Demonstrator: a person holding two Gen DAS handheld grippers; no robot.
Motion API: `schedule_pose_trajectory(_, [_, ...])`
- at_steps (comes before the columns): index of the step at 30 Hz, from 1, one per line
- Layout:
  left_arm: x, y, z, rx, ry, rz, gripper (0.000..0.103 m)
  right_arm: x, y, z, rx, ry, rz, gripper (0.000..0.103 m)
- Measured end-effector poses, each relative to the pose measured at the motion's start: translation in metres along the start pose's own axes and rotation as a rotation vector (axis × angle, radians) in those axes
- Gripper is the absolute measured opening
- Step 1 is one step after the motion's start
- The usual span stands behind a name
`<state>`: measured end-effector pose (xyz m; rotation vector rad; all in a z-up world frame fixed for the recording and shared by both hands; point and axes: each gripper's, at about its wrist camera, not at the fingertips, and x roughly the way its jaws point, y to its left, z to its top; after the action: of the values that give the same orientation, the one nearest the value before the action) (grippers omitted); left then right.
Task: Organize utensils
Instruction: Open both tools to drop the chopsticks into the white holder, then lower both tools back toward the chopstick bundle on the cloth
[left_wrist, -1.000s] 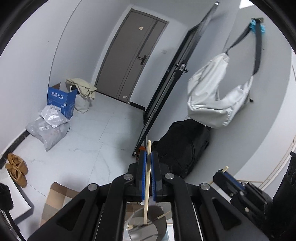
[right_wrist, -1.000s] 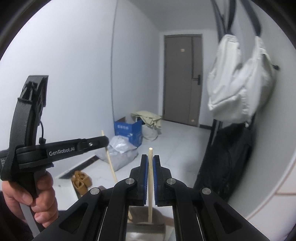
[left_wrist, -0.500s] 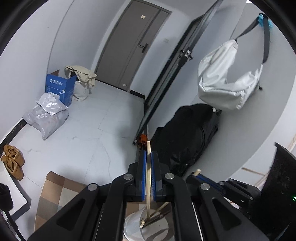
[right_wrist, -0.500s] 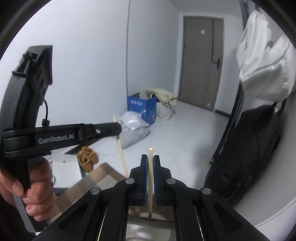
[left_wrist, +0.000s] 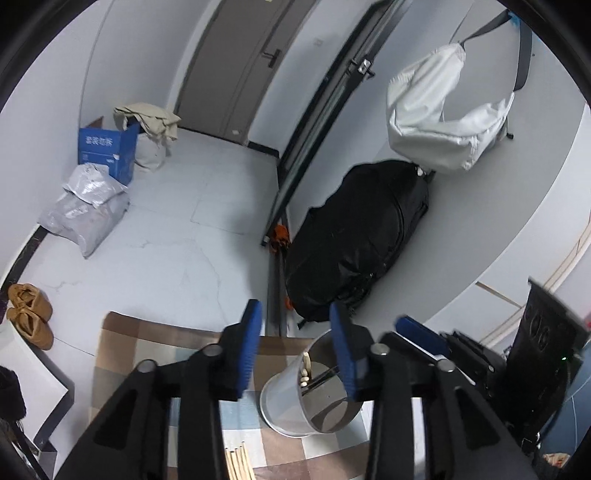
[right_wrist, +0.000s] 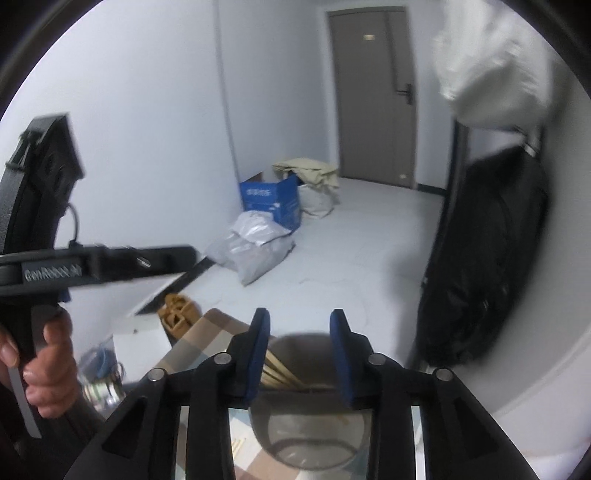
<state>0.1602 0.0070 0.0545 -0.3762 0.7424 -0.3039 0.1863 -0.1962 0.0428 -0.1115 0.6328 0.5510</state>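
Observation:
A shiny metal cup (left_wrist: 295, 410) stands on the checked tablecloth (left_wrist: 147, 343), just below both grippers. Wooden chopsticks (left_wrist: 306, 367) lean inside it; in the right wrist view they (right_wrist: 277, 371) lie against the cup (right_wrist: 310, 435) rim. My left gripper (left_wrist: 295, 319) hangs over the cup with its jaws opening and nothing between the blue pads. My right gripper (right_wrist: 299, 323) is also above the cup, jaws opening and empty. More chopsticks (left_wrist: 238, 461) lie on the cloth near me. The left gripper's body (right_wrist: 110, 258) shows in the right wrist view, held by a hand (right_wrist: 48, 369).
A black bag (left_wrist: 362, 243) leans on the wall beyond the table, under a hanging white bag (left_wrist: 443, 122). On the floor are a blue box (left_wrist: 107, 147), grey sacks (left_wrist: 85, 210) and brown slippers (left_wrist: 29, 310). A glass jar (right_wrist: 99, 380) stands at the table's left.
Both grippers held a chopstick upright and came down over the cup. Now both have opened, and the chopsticks are gone from the pads and lie in the cup.

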Motion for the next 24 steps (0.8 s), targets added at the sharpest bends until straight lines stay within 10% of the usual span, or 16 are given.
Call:
schedule_pose_trajectory(10, [-0.050,-0.015,-0.020,0.051,-0.113,0.175,0.078,-0.060,0.001,-0.018,0.159,-0.120,-0.053,0.055])
schedule_pose_trajectory(24, [-0.092,-0.028,-0.054,0.135,-0.188,0.291,0.093,-0.120,0.053,-0.048,0.152,-0.295,-0.046,0.080])
